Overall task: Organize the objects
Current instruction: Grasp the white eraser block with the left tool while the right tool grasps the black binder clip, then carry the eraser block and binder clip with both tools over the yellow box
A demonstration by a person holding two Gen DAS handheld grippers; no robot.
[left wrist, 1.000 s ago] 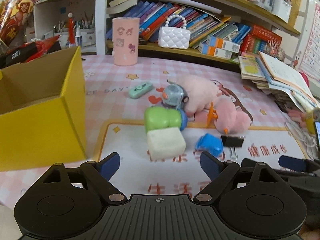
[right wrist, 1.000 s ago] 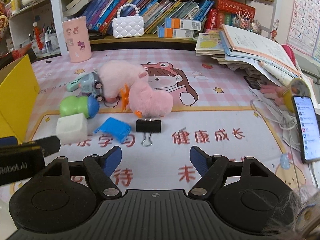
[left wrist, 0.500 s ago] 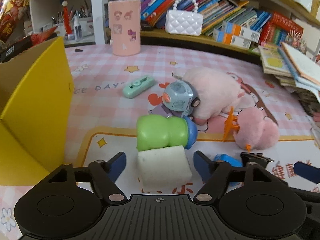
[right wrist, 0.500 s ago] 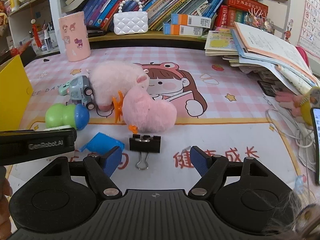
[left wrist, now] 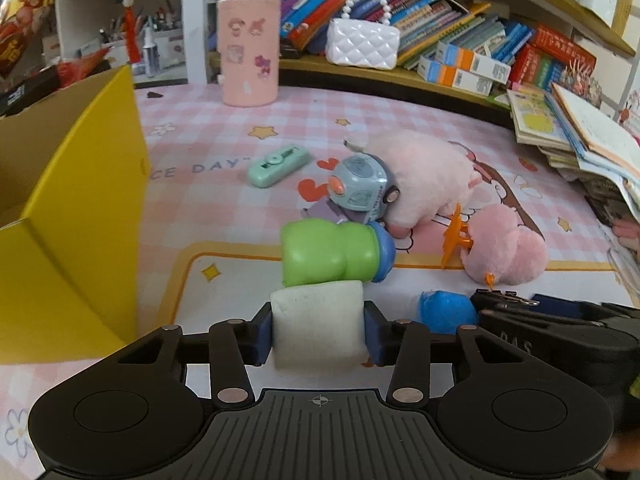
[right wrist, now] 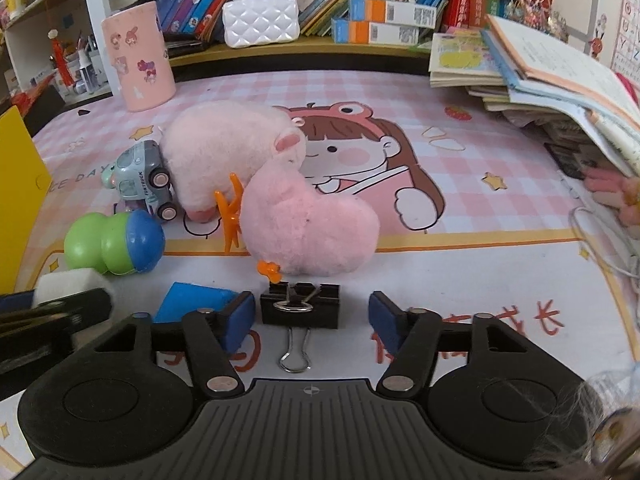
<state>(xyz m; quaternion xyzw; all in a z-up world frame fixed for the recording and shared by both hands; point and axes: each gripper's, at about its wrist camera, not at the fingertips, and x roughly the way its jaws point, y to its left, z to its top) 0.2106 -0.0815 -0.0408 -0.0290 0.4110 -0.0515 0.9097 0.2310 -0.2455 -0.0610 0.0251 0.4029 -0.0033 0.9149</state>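
My left gripper (left wrist: pixel 318 334) is shut on a white foam block (left wrist: pixel 318 322), its blue pads pressing both sides. A green and blue toy (left wrist: pixel 336 250) lies just beyond the block. My right gripper (right wrist: pixel 312 320) is open, its pads either side of a black binder clip (right wrist: pixel 300 310) on the mat. A blue toy piece (right wrist: pixel 192 302) lies left of the clip. Two pink plush toys (right wrist: pixel 304 224) and a small grey toy truck (right wrist: pixel 144 180) lie behind. An open yellow box (left wrist: pixel 68 216) stands at the left.
A mint-green case (left wrist: pixel 278 165) and a pink cup (left wrist: pixel 248 52) sit farther back. A bookshelf with a white handbag (left wrist: pixel 362 42) lines the rear. Stacked books (right wrist: pixel 540 68) and cables (right wrist: pixel 600 236) crowd the right side.
My left gripper moved forward around the white block and closed on it. My right gripper moved forward until its pads flank the binder clip.
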